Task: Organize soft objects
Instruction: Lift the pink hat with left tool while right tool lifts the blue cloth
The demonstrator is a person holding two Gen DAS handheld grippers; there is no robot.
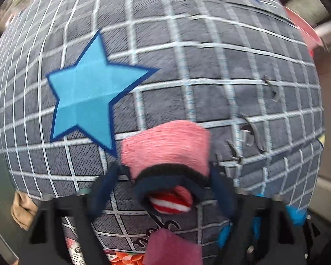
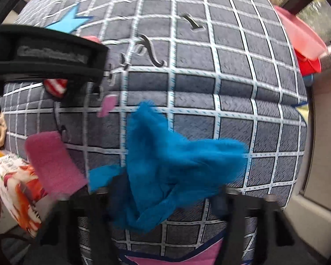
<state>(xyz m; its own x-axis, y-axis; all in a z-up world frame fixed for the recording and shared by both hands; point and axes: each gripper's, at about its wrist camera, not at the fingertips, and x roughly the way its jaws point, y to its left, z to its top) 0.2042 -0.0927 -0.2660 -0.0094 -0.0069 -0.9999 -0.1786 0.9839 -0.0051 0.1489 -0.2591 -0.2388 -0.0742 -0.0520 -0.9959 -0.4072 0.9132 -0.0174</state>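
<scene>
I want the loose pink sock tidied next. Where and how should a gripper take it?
Grip the pink sock across its narrow width near the middle, coming straight down from above: it lies flat on the grid-patterned cloth, long straight edges exposed, clear of the blue sock.

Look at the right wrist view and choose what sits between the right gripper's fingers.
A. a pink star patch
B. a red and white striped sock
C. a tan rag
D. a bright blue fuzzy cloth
D: in the right wrist view the right gripper has its jaws closed on the bright blue fuzzy cloth, which bunches up above the grey checked blanket.
</scene>
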